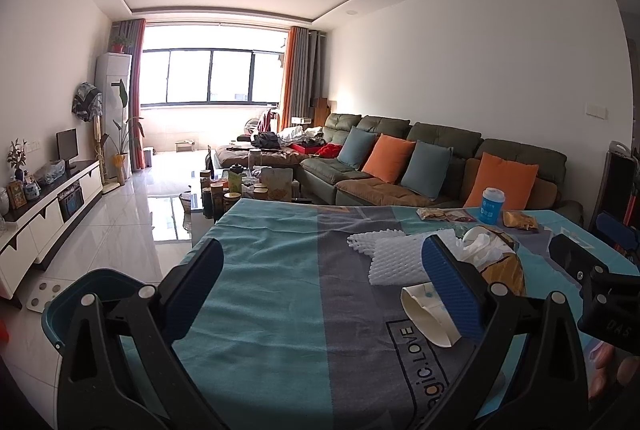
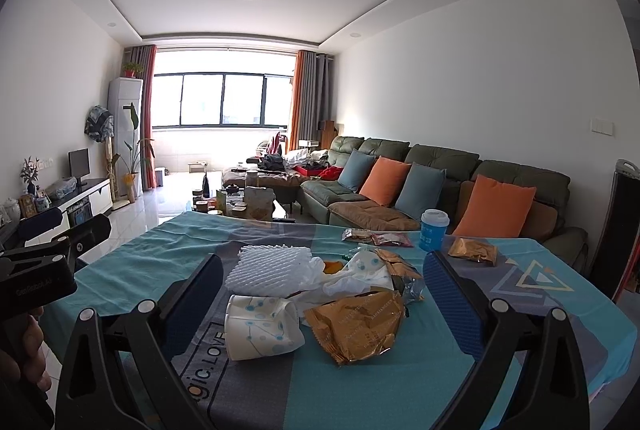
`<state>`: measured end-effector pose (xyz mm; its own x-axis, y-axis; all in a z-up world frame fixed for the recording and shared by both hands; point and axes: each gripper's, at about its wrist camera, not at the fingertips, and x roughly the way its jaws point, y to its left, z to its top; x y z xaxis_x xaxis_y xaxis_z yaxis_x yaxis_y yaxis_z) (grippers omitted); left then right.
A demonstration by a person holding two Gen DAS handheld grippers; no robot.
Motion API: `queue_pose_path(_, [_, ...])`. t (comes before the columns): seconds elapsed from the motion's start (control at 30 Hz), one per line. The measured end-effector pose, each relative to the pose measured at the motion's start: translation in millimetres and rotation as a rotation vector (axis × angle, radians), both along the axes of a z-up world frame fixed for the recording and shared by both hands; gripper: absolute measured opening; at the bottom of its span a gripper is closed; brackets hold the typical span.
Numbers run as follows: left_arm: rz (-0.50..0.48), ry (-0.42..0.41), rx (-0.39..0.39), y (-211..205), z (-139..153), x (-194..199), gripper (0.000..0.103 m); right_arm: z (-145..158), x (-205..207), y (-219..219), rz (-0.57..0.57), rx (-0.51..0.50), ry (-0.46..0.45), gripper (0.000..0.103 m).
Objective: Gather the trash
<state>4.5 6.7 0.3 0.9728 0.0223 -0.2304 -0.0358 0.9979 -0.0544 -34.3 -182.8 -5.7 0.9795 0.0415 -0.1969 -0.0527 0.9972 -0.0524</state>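
Note:
Trash lies on a table with a teal and grey cloth [image 2: 168,254]. In the right wrist view a crushed white paper cup [image 2: 262,326], a gold wrapper [image 2: 356,322], white foam netting [image 2: 272,264] and crumpled tissue [image 2: 352,274] sit between the fingers of my open, empty right gripper [image 2: 324,294]. A blue cup [image 2: 433,231], a small gold packet [image 2: 473,251] and flat snack wrappers [image 2: 376,237] lie farther back. My left gripper [image 1: 320,282] is open and empty over bare cloth; the paper cup [image 1: 424,314] lies by its right finger. The teal bin [image 1: 76,294] stands left of the table.
A green sofa [image 2: 440,166] with orange and blue cushions runs behind the table at the right. A cluttered coffee table [image 2: 236,202] stands beyond the far edge. A TV cabinet [image 1: 44,206] lines the left wall. A dark chair [image 2: 616,230] is at the right edge.

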Motion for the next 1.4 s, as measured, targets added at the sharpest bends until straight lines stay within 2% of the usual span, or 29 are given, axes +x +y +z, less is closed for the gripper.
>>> queue_pose_path(0.47, [-0.076, 0.069, -0.01, -23.4, -3.6, 21.4, 0.098, -4.6, 17.2, -13.9, -0.008, 0.018, 0.047, 0.097])
queue_pose_path(0.7, [-0.12, 0.196, -0.061, -34.9, -15.7, 51.7, 0.098, -12.1, 32.4, -27.7, -0.022, 0.039, 0.116, 0.097])
queue_pose_path(1.1, [-0.237, 0.341, -0.124, -70.2, -32.6, 91.1, 0.098, -32.6, 60.3, -58.3, -0.054, 0.077, 0.237, 0.097])
queue_pose_path(1.4, [-0.258, 0.487, -0.169, -91.0, -47.5, 121.9, 0.098, -52.2, 88.2, -74.1, -0.028, 0.119, 0.366, 0.097])
